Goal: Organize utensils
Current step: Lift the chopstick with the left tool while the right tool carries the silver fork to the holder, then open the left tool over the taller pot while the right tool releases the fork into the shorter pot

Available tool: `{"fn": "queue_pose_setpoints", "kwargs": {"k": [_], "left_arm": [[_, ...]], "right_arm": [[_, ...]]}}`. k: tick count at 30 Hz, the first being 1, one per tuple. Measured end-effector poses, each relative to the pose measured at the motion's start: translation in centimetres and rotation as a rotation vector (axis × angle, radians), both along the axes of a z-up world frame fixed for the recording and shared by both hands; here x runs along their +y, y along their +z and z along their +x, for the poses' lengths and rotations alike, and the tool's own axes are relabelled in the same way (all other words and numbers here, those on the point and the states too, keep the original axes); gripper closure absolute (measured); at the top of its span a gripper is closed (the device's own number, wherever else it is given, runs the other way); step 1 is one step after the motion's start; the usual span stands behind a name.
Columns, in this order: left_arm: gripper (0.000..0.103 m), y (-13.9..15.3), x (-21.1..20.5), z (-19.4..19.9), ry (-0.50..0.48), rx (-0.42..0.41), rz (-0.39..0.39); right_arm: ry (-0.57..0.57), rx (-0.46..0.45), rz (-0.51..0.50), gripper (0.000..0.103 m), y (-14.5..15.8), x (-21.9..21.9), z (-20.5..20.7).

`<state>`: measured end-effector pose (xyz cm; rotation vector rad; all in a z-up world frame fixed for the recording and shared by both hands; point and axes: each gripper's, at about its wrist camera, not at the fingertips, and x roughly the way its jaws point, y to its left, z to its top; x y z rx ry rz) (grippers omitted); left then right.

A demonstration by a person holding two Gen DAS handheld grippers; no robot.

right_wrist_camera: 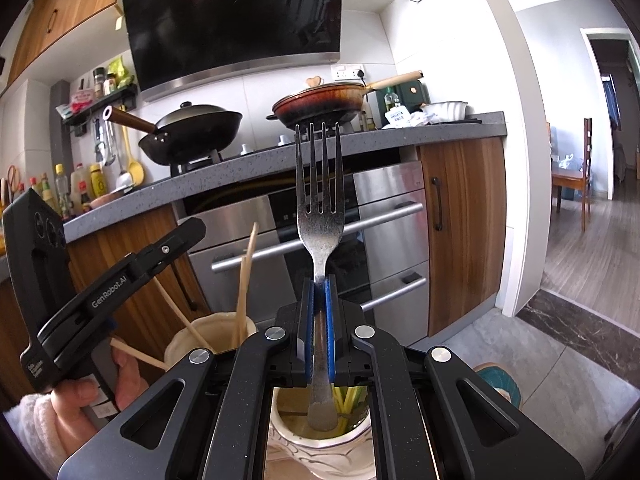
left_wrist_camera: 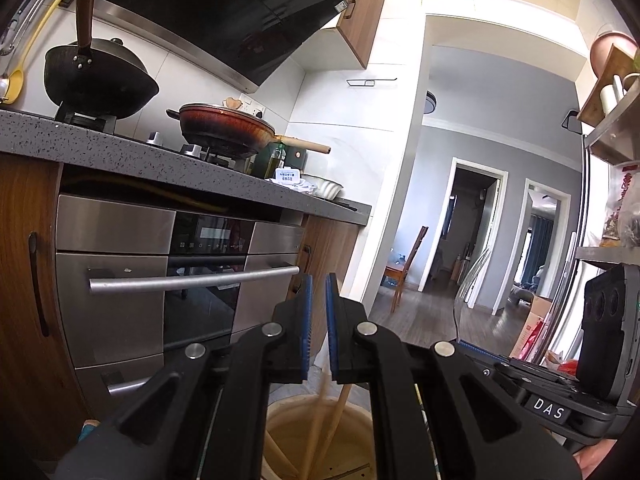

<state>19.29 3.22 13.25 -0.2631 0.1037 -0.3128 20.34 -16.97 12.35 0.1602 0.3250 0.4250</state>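
My right gripper [right_wrist_camera: 319, 282] is shut on a metal fork [right_wrist_camera: 319, 216], tines up, its handle end hanging just inside a white ceramic holder [right_wrist_camera: 320, 446] with yellow-green sticks in it. My left gripper [left_wrist_camera: 319, 280] has its blue pads a narrow gap apart with nothing between them, above a beige holder [left_wrist_camera: 304, 420] that has wooden chopsticks [left_wrist_camera: 340, 408] standing in it. That beige holder [right_wrist_camera: 208, 330] and its chopsticks [right_wrist_camera: 244, 280] also show in the right wrist view, beside the left gripper's body [right_wrist_camera: 120, 280]. The fork [left_wrist_camera: 466, 284] shows faintly at the right of the left wrist view.
A grey counter [right_wrist_camera: 280, 152] carries a black wok [right_wrist_camera: 196, 128] and a red pan [right_wrist_camera: 320, 106] on a hob. Below it are a steel oven with a bar handle [left_wrist_camera: 192, 280] and wood cabinets [right_wrist_camera: 464, 232]. A doorway to a wood-floored room [right_wrist_camera: 592, 208] is on the right.
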Motion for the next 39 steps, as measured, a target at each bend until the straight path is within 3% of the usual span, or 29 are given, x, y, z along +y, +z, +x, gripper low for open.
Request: {"fn": "queue_pose_setpoints", "kwargs": {"k": [5, 20, 23, 30, 32, 35, 38, 39], "left_arm": [[0.097, 0.3, 0.5, -0.3, 0.006, -0.004, -0.004], [0.092, 0.2, 1.4, -1.8, 0.031, 0.037, 0.049], [0.084, 0.1, 1.7, -2.4, 0.041, 0.043, 0.058], [0.084, 0.2, 2.3, -4.7, 0.076, 0.042, 0.114], [0.082, 0.3, 2.3, -5.5, 0.081, 0.035, 0.128], [0.072, 0.3, 2.4, -6.7, 0.086, 0.041, 0.151], [0.069, 0.2, 2.3, -7.9, 0.102, 0.040, 0.187], [0.069, 0.1, 2.3, -8.4, 0.106, 0.039, 0.198]], "right_arm": [[0.008, 0.014, -0.014, 0.097, -0.3, 0.2, 0.2], [0.024, 0.179, -0.062, 0.097, -3.3, 1.1, 2.1], [0.025, 0.194, -0.071, 0.097, -3.8, 1.2, 2.2], [0.015, 0.206, -0.089, 0.092, -4.3, 1.2, 2.0], [0.012, 0.210, -0.085, 0.088, -4.2, 1.1, 2.0], [0.015, 0.202, -0.072, 0.066, -3.6, 0.9, 1.3], [0.014, 0.182, -0.075, 0.062, -2.8, 0.6, 0.0], [0.015, 0.176, -0.075, 0.056, -2.7, 0.5, -0.6]]}}
